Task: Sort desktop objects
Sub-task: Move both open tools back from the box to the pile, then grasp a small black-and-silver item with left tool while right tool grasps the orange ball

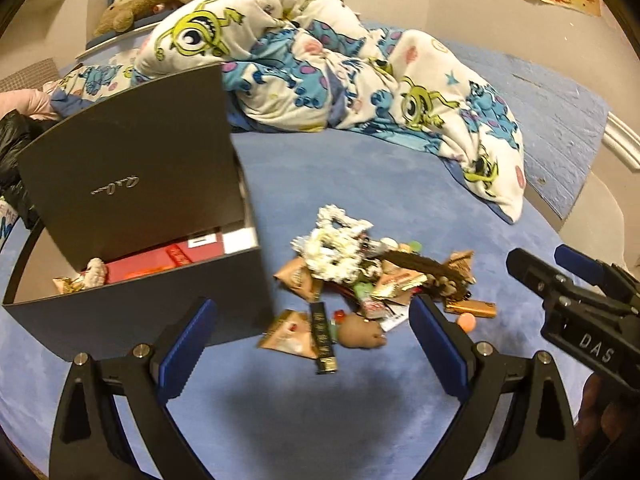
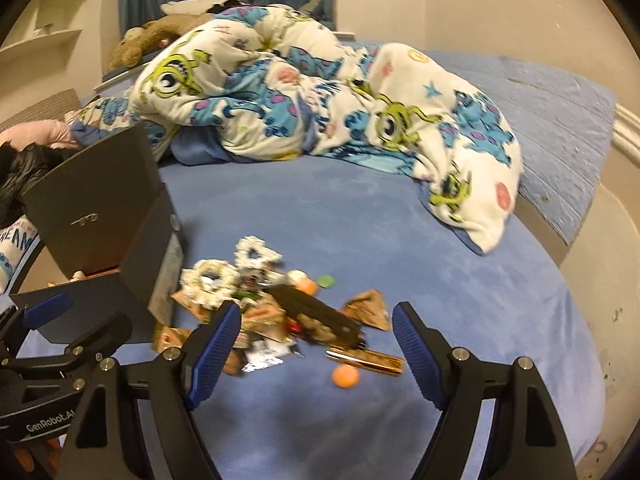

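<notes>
clutter (image 1: pixel 372 276) lies in one heap on the blue bed (image 1: pixel 360 184), straight ahead of both grippers and just right of the open dark box (image 1: pixel 132 308), whose raised lid (image 1: pixel 128 168) leans back over a few things already inside. left gripper (image 1: pixel 312 344) hovers with its jaws spread wide and nothing between them; dead ahead of it sit a small brown plush toy (image 1: pixel 360 330) and a black-and-gold stick packet (image 1: pixel 323 338), whose long axis runs almost along the gripper's line of reach, so i'd judge a turn of the wrist is needed to close across its width. right gripper (image 2: pixel 316 344) is also wide open and empty, with a gold bar (image 2: pixel 366 360) lying crosswise and an orange ball (image 2: pixel 345 376) just beside it, nearest its reach. the left is closer to the box, the right to the far edge of the heap. a white frilly scrunchie (image 1: pixel 336 248) and a dark flat piece (image 2: pixel 316 312) rest on top of wrappers, so a pick from the middle would likely drag neighbours. the cartoon-print blanket (image 1: pixel 320 68) is bunched well behind, out of the way, and the box wall stands close on the left gripper's left finger side
</notes>
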Demonstrator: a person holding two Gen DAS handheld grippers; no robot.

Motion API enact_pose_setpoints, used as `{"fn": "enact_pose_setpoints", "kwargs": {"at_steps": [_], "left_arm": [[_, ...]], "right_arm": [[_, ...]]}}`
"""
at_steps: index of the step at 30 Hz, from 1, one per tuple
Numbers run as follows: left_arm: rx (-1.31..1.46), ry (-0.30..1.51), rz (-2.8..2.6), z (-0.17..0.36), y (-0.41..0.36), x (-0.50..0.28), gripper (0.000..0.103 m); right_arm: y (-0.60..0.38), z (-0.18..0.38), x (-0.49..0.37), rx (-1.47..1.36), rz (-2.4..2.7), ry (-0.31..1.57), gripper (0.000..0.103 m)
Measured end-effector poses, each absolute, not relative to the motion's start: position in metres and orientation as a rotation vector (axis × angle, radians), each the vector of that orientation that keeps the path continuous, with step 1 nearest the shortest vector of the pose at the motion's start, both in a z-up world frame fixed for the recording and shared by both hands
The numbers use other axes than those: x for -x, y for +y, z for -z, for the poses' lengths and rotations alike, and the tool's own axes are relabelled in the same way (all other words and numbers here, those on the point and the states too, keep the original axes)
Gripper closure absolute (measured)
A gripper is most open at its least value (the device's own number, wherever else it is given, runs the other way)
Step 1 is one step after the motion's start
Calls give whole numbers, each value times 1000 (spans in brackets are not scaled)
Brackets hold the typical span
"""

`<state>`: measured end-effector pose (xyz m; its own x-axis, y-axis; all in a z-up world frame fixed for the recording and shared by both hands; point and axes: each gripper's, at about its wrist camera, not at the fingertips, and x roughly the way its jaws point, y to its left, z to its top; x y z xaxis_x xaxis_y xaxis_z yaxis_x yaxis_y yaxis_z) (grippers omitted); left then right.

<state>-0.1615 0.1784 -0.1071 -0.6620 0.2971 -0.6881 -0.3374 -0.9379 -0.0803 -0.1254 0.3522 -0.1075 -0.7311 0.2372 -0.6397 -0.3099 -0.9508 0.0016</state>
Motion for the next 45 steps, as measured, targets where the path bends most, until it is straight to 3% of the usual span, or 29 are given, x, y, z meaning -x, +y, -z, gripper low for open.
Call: {"fn": "enact_pose_setpoints", "kwargs": {"at_steps": [7,27,35,38,40,44,45], "left_arm": [[1065,80,-2559,114,194,161,5],[1267,120,-2441,234,222,174,7],[1201,129,-2454,240,224,174,7],[1177,121,-2441,239,225,175,17],[1164,116,-2434,238,225,175,36],[1158,62,-2439,237,220,179,66],[1160,53,-2445,236,217,180,71]], "right_arm": [[372,111,120,965,-2656,175,23],[390,213,133,1146,-2602,273,23],[394,234,142,1185,-2567,285,27],[395,234,144,1173,-2564,277,37],[395,235,146,1174,-2559,272,46],[396,236,149,1163,-2549,269,79],[397,236,149,1163,-2551,276,79]]}}
